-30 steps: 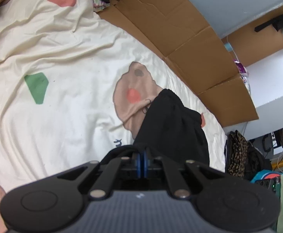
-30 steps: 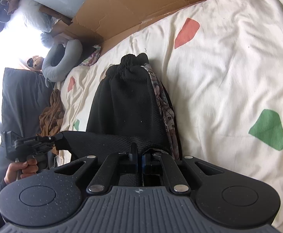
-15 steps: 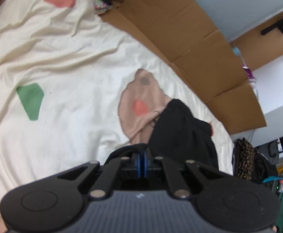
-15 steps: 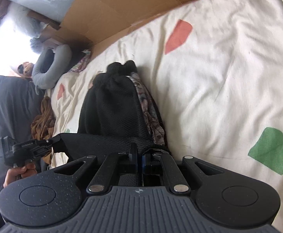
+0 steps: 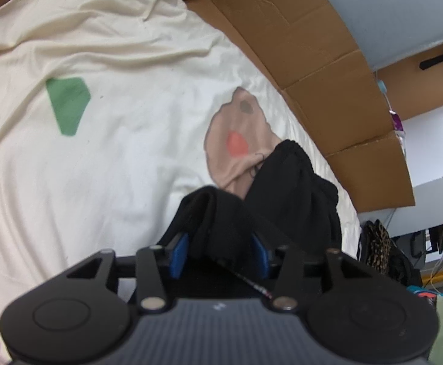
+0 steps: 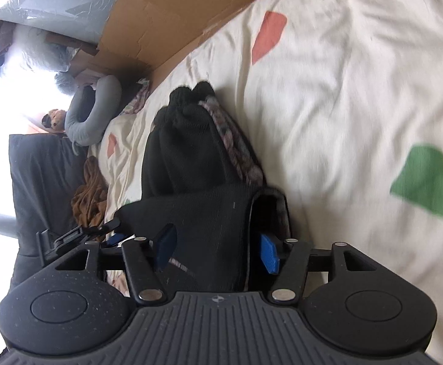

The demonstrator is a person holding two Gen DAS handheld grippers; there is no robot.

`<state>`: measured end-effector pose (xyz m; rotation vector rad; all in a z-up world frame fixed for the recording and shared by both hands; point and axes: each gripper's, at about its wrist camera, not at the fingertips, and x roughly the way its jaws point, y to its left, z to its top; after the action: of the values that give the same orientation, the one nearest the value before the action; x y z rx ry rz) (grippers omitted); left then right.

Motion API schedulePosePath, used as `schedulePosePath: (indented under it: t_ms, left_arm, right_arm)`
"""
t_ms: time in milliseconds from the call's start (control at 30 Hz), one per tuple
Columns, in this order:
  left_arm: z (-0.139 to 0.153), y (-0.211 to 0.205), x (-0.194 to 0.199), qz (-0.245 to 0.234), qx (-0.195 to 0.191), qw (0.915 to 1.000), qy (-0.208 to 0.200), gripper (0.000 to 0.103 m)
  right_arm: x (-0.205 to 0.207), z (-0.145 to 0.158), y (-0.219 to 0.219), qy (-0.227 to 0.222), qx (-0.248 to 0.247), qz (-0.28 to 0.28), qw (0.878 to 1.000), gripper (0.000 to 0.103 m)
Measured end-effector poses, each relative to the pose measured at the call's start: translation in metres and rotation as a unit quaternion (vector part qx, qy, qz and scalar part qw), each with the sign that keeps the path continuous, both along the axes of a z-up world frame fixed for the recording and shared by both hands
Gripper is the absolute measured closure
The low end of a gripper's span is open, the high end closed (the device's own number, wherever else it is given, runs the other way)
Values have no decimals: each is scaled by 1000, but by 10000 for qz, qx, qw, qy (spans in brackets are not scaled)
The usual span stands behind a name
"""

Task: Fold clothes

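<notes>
Black garment (image 5: 294, 188), cream sheet (image 5: 115, 152), no legible writing

1. I see a cream bed cover (image 5: 124, 158) with green, coral and tan patches spread wide and wrinkled.
2. Flattened cardboard (image 5: 318, 70) lines the bed's far edge.
3. A grey neck pillow (image 6: 95, 112) lies near the head of the bed, a small brown plush toy (image 6: 54, 117) just beside it.
4. A crumpled brown cloth (image 6: 89, 194) sits at the bed's edge.
5. A leopard-print item (image 5: 378, 245) lies off the bed.
</notes>
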<state>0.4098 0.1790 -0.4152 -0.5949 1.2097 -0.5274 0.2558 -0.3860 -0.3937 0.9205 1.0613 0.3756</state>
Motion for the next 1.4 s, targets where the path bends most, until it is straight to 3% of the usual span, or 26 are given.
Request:
schedulePosePath:
  t_ms: [300, 367, 433, 500, 800, 1200, 1333, 1400]
  left_arm:
    - [-4, -8, 4, -85, 38, 9998, -184, 57]
    - [-5, -10, 6, -86, 70, 9997, -204, 66]
    - [-7, -12, 7, -92, 72, 9997, -206, 76]
    - [-6, -13, 9, -81, 33, 9997, -236, 86]
    - [5, -19, 23, -60, -102, 9989, -449, 93]
    - [14, -39, 43, -21, -68, 9975, -708, 94]
    - [13, -44, 48, 40, -49, 9974, -714, 92]
    - [14, -44, 50, 103, -95, 9975, -690, 84]
  right_arm:
    - [-11, -11, 23, 119, 65, 310, 9994, 39]
    - [-10, -11, 27, 114, 47, 396, 9991, 43]
    - [-8, -12, 29, 123, 56, 460, 9988, 69]
    - [-5, -10, 29, 106, 65, 521, 9986, 85]
    - [19, 13, 16, -362, -154, 418, 9984, 90]
    - [52, 21, -9, -560, -373, -160, 9976, 93]
    - [59, 15, -12, -408, -262, -343, 9982, 89]
    - [61, 13, -14, -367, -135, -407, 9984, 83]
